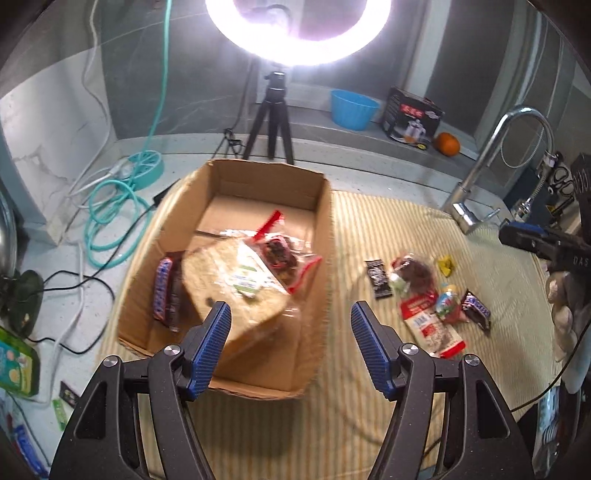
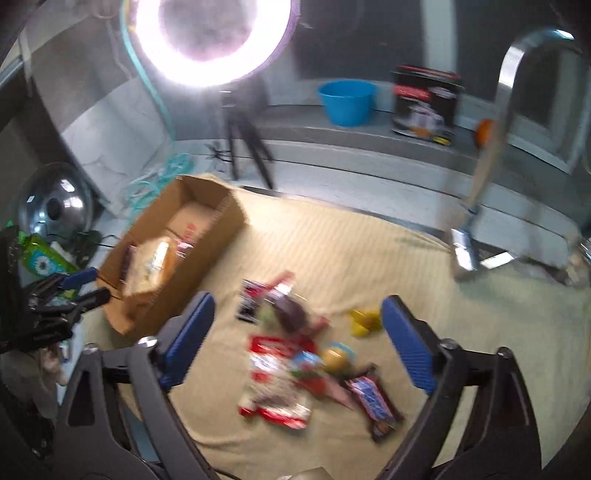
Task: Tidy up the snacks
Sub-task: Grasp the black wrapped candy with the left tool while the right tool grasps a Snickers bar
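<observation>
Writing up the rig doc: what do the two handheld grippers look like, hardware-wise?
Both match: the left gripper and right gripper have black angular linkage arms with silver pivot screws and blue ribbed finger pads. In the left wrist view, the right gripper's black body shows white lettering, blue trim and a thin black cable below it, and is held by a light-gloved hand.

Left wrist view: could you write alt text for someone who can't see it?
The open left gripper hovers, empty, over a cardboard box that holds a bread bag and other snacks. To the right, more wrapped snacks lie scattered on a striped yellow cloth, with a ring light glaring behind.
</observation>
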Demonstrator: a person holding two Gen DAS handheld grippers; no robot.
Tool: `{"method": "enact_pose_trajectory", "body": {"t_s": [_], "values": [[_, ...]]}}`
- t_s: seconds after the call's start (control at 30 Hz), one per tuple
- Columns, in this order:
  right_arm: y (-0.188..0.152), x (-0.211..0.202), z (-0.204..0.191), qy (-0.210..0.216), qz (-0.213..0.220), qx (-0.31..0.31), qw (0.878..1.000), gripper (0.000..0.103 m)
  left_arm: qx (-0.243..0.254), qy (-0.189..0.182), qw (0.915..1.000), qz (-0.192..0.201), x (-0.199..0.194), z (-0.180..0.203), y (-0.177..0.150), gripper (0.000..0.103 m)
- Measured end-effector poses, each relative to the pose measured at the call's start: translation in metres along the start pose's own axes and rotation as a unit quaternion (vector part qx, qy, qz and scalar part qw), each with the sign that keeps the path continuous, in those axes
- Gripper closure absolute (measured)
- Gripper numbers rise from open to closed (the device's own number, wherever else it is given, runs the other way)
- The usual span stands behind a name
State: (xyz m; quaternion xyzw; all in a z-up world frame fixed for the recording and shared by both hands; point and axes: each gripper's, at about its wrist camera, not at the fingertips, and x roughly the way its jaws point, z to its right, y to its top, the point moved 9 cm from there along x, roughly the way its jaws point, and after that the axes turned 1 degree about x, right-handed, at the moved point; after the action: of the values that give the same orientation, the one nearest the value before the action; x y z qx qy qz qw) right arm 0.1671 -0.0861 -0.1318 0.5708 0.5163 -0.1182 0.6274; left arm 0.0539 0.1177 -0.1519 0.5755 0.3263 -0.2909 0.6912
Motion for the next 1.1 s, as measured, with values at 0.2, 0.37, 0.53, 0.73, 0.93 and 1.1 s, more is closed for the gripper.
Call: {"method": "enact_pose_trajectory", "body": {"t_s": [0.2,0.37,0.53,0.73,0.93,1.1], "values": [[-0.024,-0.019,0.049,-0.035,-0.004,0.043,0.998,0.0,0.007,-0.023,0.9996,-0.013,0.011,0.034,-0.002,0.036],[-0.05,-0.023,0.072,-0.034,-0.021,0.052,0.998,0.0,0.033,-0.057,0.9974,-0.03,0.026,0.07,-0.008,0.037],[-0.068,-0.018,0.084,-0.038,-0.039,0.05,0.997,0.002,0.046,-0.067,0.9951,-0.056,0.051,0.092,-0.01,0.048],[-0.086,0.001,0.084,-0.031,-0.074,0.035,0.996,0.016,0.03,-0.051,0.9944,-0.088,0.089,0.094,-0.011,0.071],[-0.096,0.021,0.085,-0.027,-0.101,0.022,0.994,0.028,0.027,-0.045,0.9931,-0.105,0.113,0.102,-0.011,0.074],[-0.099,0.033,0.086,-0.018,-0.113,0.019,0.993,0.028,0.013,-0.049,0.9924,-0.112,0.125,0.105,-0.004,0.074]]}}
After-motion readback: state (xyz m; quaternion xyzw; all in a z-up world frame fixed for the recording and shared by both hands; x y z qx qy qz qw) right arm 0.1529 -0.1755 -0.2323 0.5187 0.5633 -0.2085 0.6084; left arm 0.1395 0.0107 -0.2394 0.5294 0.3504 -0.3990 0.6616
